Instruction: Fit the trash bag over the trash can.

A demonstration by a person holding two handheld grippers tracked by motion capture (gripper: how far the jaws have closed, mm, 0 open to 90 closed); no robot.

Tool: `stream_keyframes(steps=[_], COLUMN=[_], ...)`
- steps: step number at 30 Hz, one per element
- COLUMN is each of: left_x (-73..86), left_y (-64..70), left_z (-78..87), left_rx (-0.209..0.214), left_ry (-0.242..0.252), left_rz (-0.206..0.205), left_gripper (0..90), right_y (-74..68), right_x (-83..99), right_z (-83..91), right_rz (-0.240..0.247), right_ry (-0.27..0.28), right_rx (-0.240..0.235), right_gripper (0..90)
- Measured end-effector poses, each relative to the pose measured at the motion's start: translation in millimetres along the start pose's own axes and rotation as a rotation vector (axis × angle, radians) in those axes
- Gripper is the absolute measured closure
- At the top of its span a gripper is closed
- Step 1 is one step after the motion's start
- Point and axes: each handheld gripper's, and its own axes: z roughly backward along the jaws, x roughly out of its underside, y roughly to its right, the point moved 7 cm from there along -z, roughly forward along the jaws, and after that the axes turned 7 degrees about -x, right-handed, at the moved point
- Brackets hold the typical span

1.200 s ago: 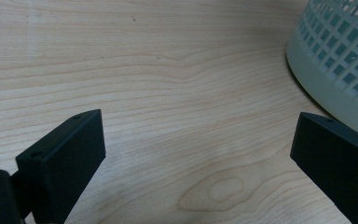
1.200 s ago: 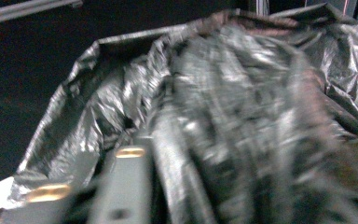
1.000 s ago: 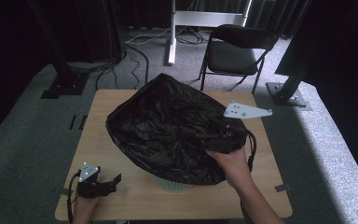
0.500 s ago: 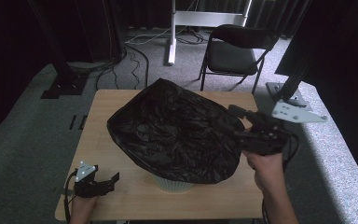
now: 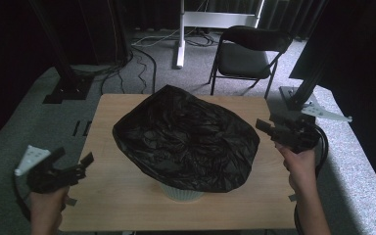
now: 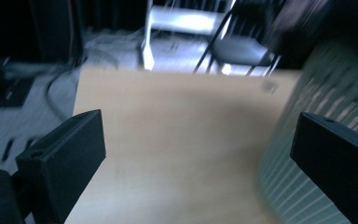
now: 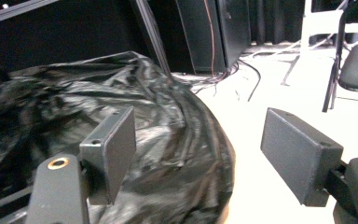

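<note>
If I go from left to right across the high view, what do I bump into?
Left black tongs → crumpled black plastic bag draped over a pale ribbed bin → right black tongs.

Left tool (image 5: 73, 165): black body w/ two flat rectangular black jaws, small round screw holes in the jaw faces, brass-ringed hole at the base, grey three-cornered plate on top. Right tool (image 5: 266, 125): same black build, brass-ringed holes, grey plate, thick black cable looping off it. Forearms bare, no sleeves in view.
</note>
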Motion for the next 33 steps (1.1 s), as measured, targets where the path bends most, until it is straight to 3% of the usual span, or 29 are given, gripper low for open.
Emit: stream_keyframes(steps=[2, 4, 6, 8, 13, 16, 20, 24, 28, 29, 30, 31, 33], left_x=[-26.7, -46.1, -58.2, -64.2, -55.6, -41.1, -23.6, -5.3, 13.2, 13.2, 18.1, 21.0, 27.9], left_y=[12.5, 29.8, 48.0, 64.2, 82.6, 81.2, 77.2, 74.7, 74.4, 74.4, 73.4, 72.7, 71.4], left_z=[10.2, 13.8, 12.2, 6.1, -22.1, -33.8, -36.5, -39.1, -38.7, -38.7, -37.8, -37.3, -38.4], left_rx=[0.059, 0.149, 0.244, 0.291, 0.3, 0.295, 0.358, 0.439, 0.542, 0.542, 0.548, 0.56, 0.563], left_ry=[0.03, 0.033, 0.016, -0.013, -0.138, -0.209, -0.246, -0.296, -0.324, -0.324, -0.321, -0.319, -0.323], left_rz=[0.002, 0.015, 0.032, 0.021, -0.018, -0.011, 0.022, 0.041, 0.01, 0.01, 0.001, -0.004, -0.011], left_gripper=[3.2, 3.1, 3.1, 3.1, 3.1, 3.1, 3.4, 17.9, 50.0, 57.6, 57.6, 69.1, 80.4], right_y=[6.8, 11.9, 16.2, 19.2, 22.1, 23.7, 27.0, 26.7, 22.9, 22.9, 21.8, 20.1, 17.5], right_x=[0.6, 1.4, 2.4, 3.0, 9.2, 16.9, 28.0, 35.5, 40.9, 40.9, 41.8, 43.5, 46.2], right_z=[-6.3, -15.0, -23.9, -31.2, -49.4, -57.0, -62.6, -65.6, -67.2, -67.2, -67.2, -67.1, -67.7], right_rz=[-0.016, -0.021, -0.034, -0.033, -0.051, -0.068, -0.109, -0.125, -0.093, -0.093, -0.079, -0.046, -0.008], right_ry=[-0.021, -0.044, -0.062, -0.073, -0.13, -0.164, -0.197, -0.209, -0.236, -0.236, -0.241, -0.256, -0.271], right_rx=[0.007, 0.008, 0.004, 0.019, -0.012, -0.039, -0.093, -0.146, -0.148, -0.148, -0.137, -0.117, -0.093], right_gripper=[25.9, 25.9, 25.8, 25.8, 25.8, 25.8, 29.3, 45.5, 67.9, 67.9, 74.0, 84.3, 89.7])
